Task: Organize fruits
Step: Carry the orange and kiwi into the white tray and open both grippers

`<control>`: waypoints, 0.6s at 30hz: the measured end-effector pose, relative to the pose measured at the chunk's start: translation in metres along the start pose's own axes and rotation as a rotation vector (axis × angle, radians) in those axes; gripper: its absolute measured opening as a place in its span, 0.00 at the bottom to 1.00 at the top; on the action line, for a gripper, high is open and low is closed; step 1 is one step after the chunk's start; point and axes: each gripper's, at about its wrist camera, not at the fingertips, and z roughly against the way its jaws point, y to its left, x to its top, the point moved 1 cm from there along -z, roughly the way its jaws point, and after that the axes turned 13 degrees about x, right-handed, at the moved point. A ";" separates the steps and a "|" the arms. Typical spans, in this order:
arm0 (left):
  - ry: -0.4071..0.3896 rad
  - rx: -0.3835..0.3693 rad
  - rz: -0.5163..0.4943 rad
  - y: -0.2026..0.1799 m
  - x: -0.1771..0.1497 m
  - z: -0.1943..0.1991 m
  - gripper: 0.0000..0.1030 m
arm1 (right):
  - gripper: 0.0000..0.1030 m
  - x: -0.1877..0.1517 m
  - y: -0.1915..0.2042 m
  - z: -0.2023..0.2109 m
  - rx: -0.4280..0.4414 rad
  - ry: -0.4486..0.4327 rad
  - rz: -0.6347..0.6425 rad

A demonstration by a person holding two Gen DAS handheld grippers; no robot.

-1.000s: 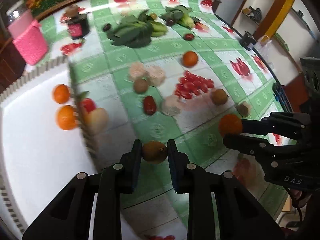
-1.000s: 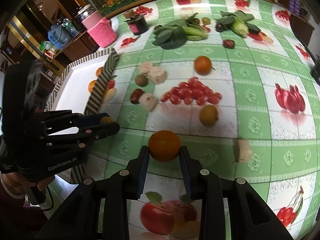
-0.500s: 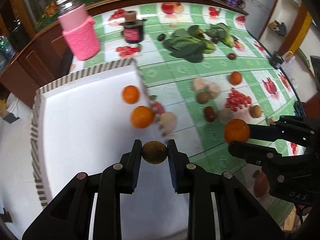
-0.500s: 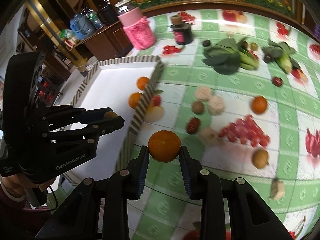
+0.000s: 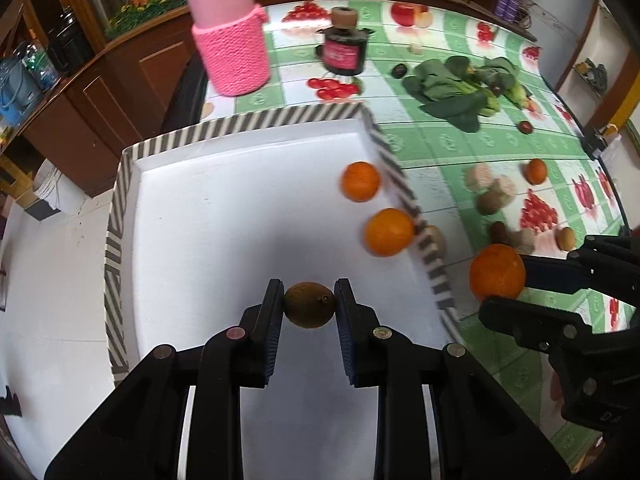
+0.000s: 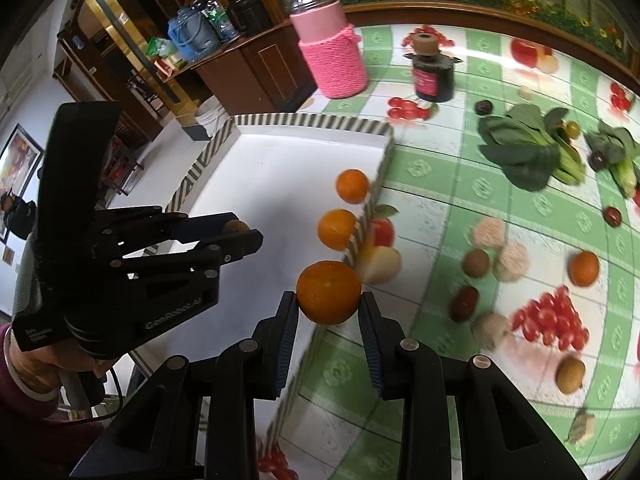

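My left gripper (image 5: 309, 305) is shut on a brown kiwi (image 5: 309, 310) and hangs over the white tray (image 5: 224, 216) with the striped rim. Two oranges (image 5: 360, 181) (image 5: 387, 232) lie in the tray against its right wall. My right gripper (image 6: 329, 307) is shut on an orange (image 6: 329, 293) above the tray's near right edge; that orange (image 5: 497, 278) also shows at the right of the left wrist view. In the right wrist view the left gripper (image 6: 240, 232) is at the left, over the tray (image 6: 280, 160).
On the green checked tablecloth (image 6: 440, 184) lie another orange (image 6: 585, 268), brown fruits (image 6: 476, 262), pale fruits (image 6: 489, 233), a dark red fruit (image 6: 464, 303) and leafy greens (image 6: 528, 148). A pink-sleeved jar (image 6: 332, 56) and a dark jar (image 6: 433, 68) stand behind the tray.
Both grippers have moved left from over the tablecloth to the tray, each keeping its fruit. The left one now hangs over the tray's floor.
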 end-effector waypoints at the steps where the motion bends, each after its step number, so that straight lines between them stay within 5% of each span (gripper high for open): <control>1: 0.003 0.009 0.005 0.003 0.001 -0.003 0.22 | 0.31 0.002 0.001 -0.003 0.005 0.005 0.004; 18: 0.063 0.081 0.118 0.041 0.018 -0.054 0.23 | 0.30 0.031 0.008 -0.073 0.066 0.107 0.035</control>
